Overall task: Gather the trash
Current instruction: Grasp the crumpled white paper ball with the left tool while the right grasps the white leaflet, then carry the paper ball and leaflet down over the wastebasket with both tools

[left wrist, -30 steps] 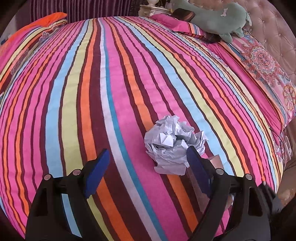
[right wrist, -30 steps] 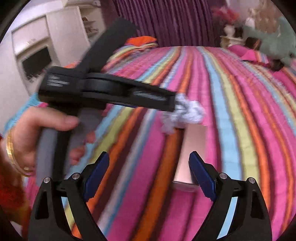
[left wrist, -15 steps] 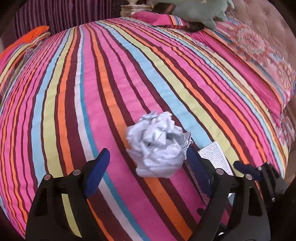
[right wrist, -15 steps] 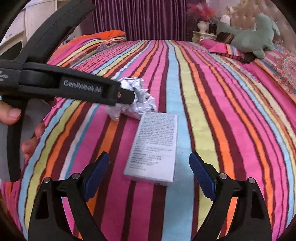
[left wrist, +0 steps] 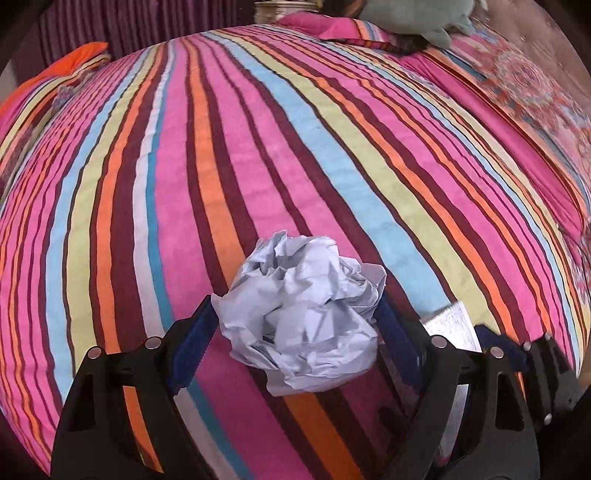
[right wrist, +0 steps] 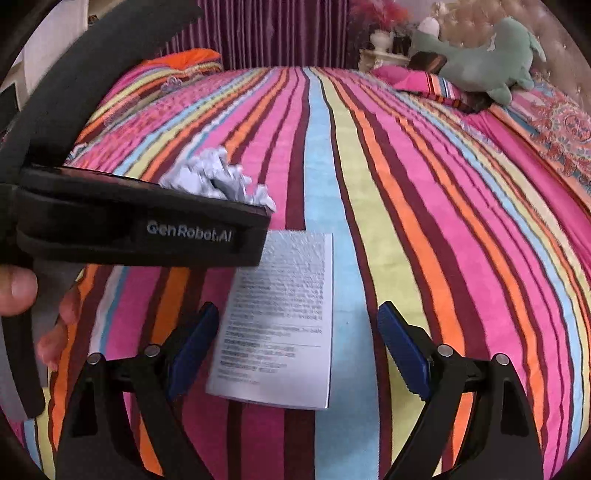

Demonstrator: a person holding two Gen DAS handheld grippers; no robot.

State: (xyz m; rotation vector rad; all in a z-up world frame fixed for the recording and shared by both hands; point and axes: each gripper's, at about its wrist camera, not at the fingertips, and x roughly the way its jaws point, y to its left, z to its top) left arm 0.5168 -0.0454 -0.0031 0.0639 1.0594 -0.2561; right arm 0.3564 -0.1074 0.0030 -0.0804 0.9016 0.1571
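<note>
A crumpled ball of white paper (left wrist: 301, 315) lies on the striped bedspread (left wrist: 258, 155). My left gripper (left wrist: 295, 334) is open, with its blue pads on either side of the ball, not squeezing it. The ball also shows in the right wrist view (right wrist: 216, 179), partly behind the left gripper's black body (right wrist: 140, 225). A flat silver-white carton with printed text (right wrist: 280, 317) lies just right of the ball. My right gripper (right wrist: 299, 350) is open and straddles the carton's near end. The carton's corner shows in the left wrist view (left wrist: 450, 325).
A green plush toy (right wrist: 480, 59) and striped pillow (right wrist: 424, 83) lie at the head of the bed. A patterned pillow (right wrist: 561, 125) sits at the right by the tufted headboard. An orange pillow (right wrist: 184, 61) lies far left. Purple curtains (right wrist: 280, 33) hang behind.
Both grippers have moved forward. The paper ball now sits between the left pads, and the carton now reaches between the right pads. Both stay open.
</note>
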